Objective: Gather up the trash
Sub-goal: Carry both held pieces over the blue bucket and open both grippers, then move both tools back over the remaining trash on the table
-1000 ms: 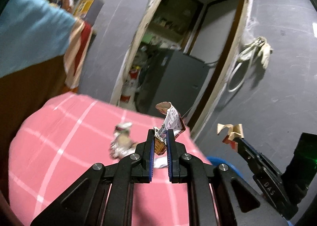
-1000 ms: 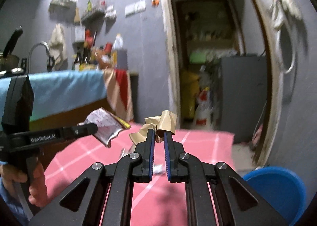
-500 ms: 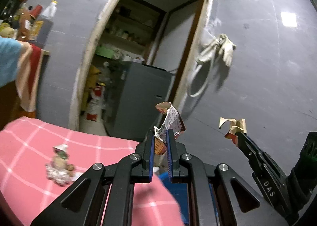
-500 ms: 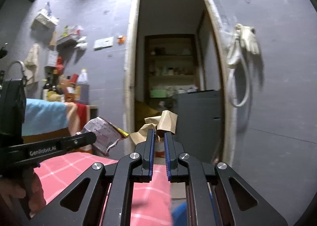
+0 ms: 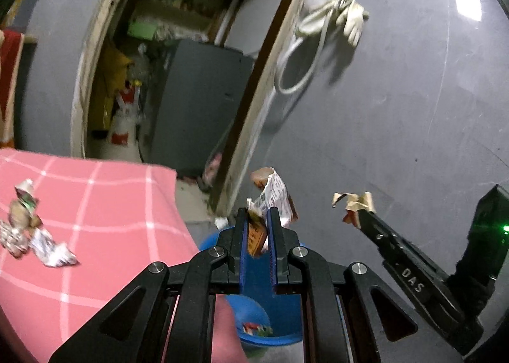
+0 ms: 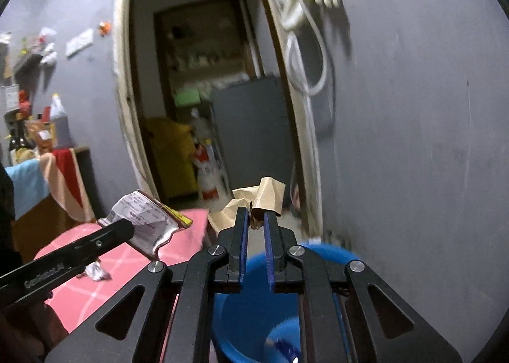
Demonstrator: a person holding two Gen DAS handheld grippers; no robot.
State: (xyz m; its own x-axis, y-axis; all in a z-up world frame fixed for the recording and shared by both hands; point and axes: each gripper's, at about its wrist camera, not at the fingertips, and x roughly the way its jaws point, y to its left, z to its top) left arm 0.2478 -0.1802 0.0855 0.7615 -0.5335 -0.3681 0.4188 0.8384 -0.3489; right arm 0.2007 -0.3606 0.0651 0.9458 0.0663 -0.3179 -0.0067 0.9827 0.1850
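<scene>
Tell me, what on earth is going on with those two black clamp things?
A person is clearing trash with a handheld gripper in each hand. The left gripper is shut on a printed snack wrapper, and the right gripper is shut on a crumpled brown paper. Both hang over a blue bucket beside the pink checked table. More crumpled wrappers lie on the table, not yet collected.

Both grippers are held out ahead and tipped slightly downward, the left gripper point(image 5: 257, 219) with its jaws clamped tight on a printed wrapper point(image 5: 275, 195), the right gripper point(image 6: 254, 219), at its three o'clock, with jaws pinched on crumpled brown paper point(image 6: 267, 195).
</scene>
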